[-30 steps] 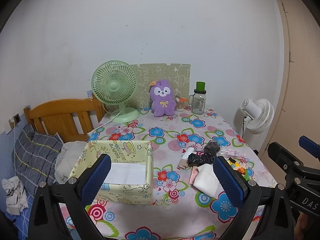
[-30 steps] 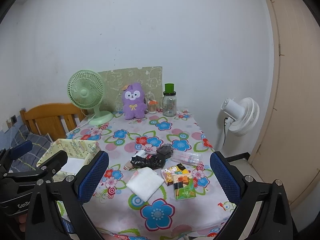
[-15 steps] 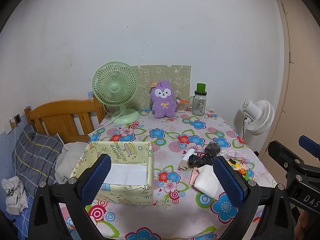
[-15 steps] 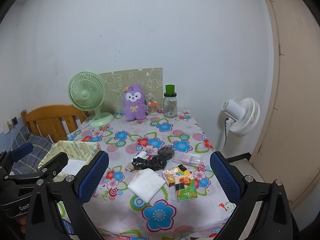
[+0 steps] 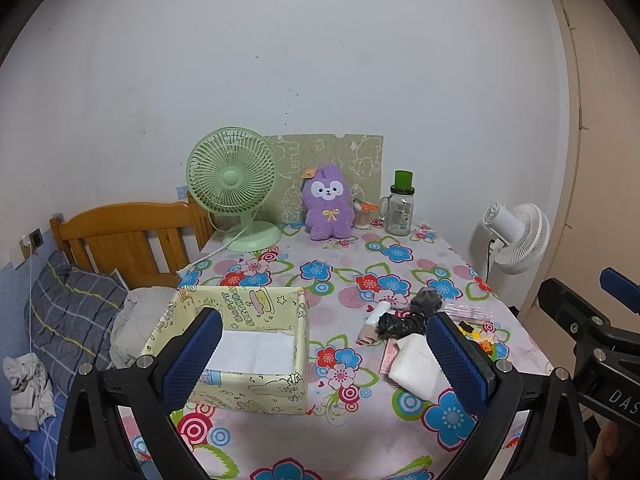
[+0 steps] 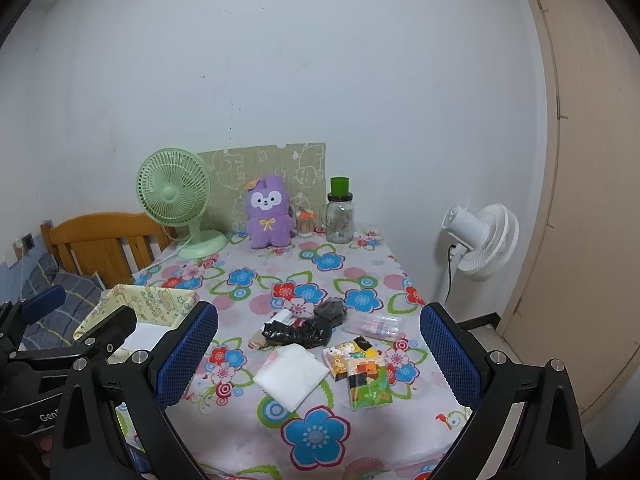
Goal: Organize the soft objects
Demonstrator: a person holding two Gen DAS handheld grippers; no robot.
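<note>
A yellow patterned fabric box stands open at the table's front left, also seen in the right wrist view. A folded white cloth lies beside a black crumpled piece, a small white roll, colourful packets and a clear packet. The cloth also shows in the left wrist view. A purple plush sits at the back. My left gripper is open and empty above the table's front edge. My right gripper is open and empty over the cloth.
A green desk fan, a glass jar with a green lid and a green board stand at the back. A white floor fan stands right of the table. A wooden bed frame with pillows is on the left.
Both grippers have drifted slightly back and up from the table; the objects look a little smaller. Nothing on the table has moved.
</note>
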